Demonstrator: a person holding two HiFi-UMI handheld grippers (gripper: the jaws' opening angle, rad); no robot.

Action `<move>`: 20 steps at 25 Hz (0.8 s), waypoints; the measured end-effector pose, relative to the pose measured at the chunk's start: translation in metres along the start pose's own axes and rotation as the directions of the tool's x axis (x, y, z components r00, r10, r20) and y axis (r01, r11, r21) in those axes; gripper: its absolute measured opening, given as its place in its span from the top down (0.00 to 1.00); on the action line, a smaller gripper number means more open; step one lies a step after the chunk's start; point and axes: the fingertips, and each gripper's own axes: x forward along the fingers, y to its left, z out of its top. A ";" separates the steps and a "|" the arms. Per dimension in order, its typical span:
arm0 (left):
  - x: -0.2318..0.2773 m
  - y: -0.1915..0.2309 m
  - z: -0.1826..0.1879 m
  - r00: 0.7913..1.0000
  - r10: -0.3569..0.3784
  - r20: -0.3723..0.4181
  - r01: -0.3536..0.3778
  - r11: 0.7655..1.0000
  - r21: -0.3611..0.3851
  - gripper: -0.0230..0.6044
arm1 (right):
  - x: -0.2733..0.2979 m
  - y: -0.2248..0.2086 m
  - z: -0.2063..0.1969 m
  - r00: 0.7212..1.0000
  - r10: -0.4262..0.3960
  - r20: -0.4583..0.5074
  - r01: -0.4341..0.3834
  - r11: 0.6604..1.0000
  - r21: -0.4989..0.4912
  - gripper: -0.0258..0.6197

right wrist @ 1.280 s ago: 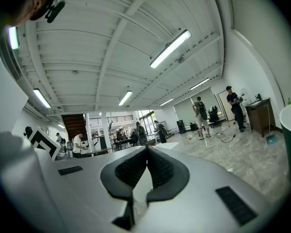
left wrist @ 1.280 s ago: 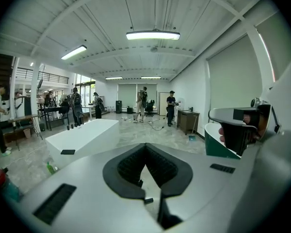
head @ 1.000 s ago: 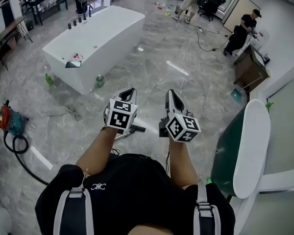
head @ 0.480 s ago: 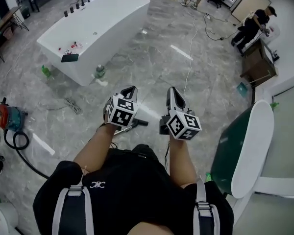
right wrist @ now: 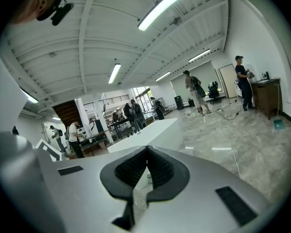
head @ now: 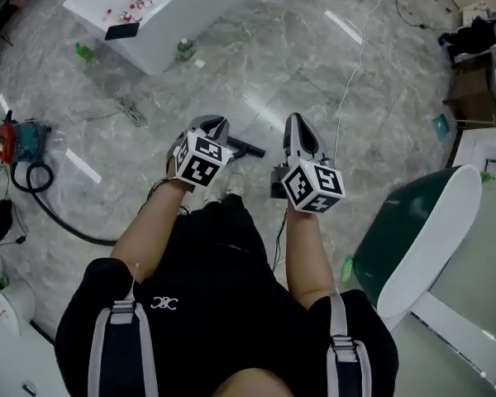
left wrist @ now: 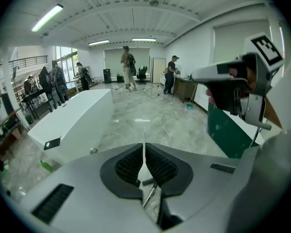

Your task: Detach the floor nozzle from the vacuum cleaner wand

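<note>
Grey marble floor: glossy, and it carries everything listed here.
White counter: a long block at the top left of the head view, with a dark flat item and small red bits on top.
Vacuum wand: a thin silver tube lying on the floor, well apart from the counter on the person's side. The left gripper hides most of it in the head view.
Black end fitting: sits at the wand's end, on the floor beyond both grippers' tips. I cannot tell whether it is the floor nozzle.
Left gripper: jaws together with nothing held. In the left gripper view the wand shows on the floor through the gap below the pads.
Right gripper: jaws together and empty, beside the left gripper and farther from the counter. It points more nearly level.
Red and teal canister: stands left of the counter's near end, closer to the person.
Black hose: curls from the canister away from the counter.
Green bottle: stands on the floor just beside the counter's near side.
White cable: trails over the floor right of the counter.
Green and white shell: far right, well apart from the counter.
</note>
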 end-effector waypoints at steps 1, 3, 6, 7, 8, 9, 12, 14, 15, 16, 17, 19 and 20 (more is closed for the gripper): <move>0.008 0.002 -0.017 0.999 0.002 -0.036 -0.002 1.000 -0.002 0.95 | 0.010 -0.001 -0.007 1.000 0.008 -0.015 -0.008 1.000 0.006 0.94; 0.027 0.003 -0.051 0.995 -0.004 -0.104 0.002 1.000 -0.021 0.95 | 0.028 -0.007 -0.019 0.999 0.021 -0.031 -0.020 0.999 0.039 0.94; 0.069 0.002 -0.100 0.984 -0.026 -0.175 0.018 0.999 -0.046 0.95 | 0.054 -0.030 -0.045 0.999 0.024 -0.028 -0.022 0.998 0.052 0.94; 0.089 0.002 -0.116 0.981 -0.040 -0.190 0.030 0.998 -0.052 0.94 | 0.063 -0.040 -0.059 0.999 0.020 -0.028 -0.019 0.999 0.034 0.94; 0.109 0.000 -0.134 0.977 -0.058 -0.207 0.046 0.997 -0.060 0.94 | 0.070 -0.051 -0.076 0.999 0.014 -0.030 -0.013 1.000 0.006 0.94; 0.131 -0.003 -0.154 0.971 -0.076 -0.225 0.062 0.996 -0.069 0.94 | 0.076 -0.062 -0.096 0.999 0.009 -0.034 -0.010 1.000 -0.024 0.94; 0.197 -0.010 -0.224 0.953 -0.107 -0.283 0.090 0.993 -0.074 0.94 | 0.096 -0.094 -0.175 0.996 0.022 -0.083 -0.027 0.998 -0.052 0.94; 0.241 -0.012 -0.277 0.943 -0.096 -0.320 0.101 0.995 -0.001 0.88 | 0.113 -0.116 -0.237 0.989 0.031 -0.148 -0.033 0.999 -0.008 0.94; 0.263 -0.014 -0.306 0.935 -0.085 -0.345 0.113 0.992 0.062 0.74 | 0.121 -0.125 -0.268 0.984 0.034 -0.176 -0.032 0.999 0.016 0.94; 0.283 -0.016 -0.338 0.922 -0.080 -0.380 0.133 0.984 0.116 0.69 | 0.128 -0.134 -0.297 0.979 0.041 -0.198 -0.033 0.999 0.041 0.94; 0.302 -0.019 -0.371 0.903 -0.084 -0.422 0.157 0.977 0.143 0.67 | 0.134 -0.141 -0.324 0.975 0.052 -0.216 -0.039 0.997 0.065 0.94; 0.333 -0.025 -0.436 0.855 -0.098 -0.509 0.200 0.968 0.150 0.61 | 0.145 -0.151 -0.373 0.965 0.084 -0.249 -0.061 0.993 0.099 0.94; 0.346 -0.027 -0.466 0.833 -0.100 -0.544 0.217 0.964 0.155 0.60 | 0.150 -0.155 -0.394 0.960 0.098 -0.263 -0.072 0.992 0.107 0.94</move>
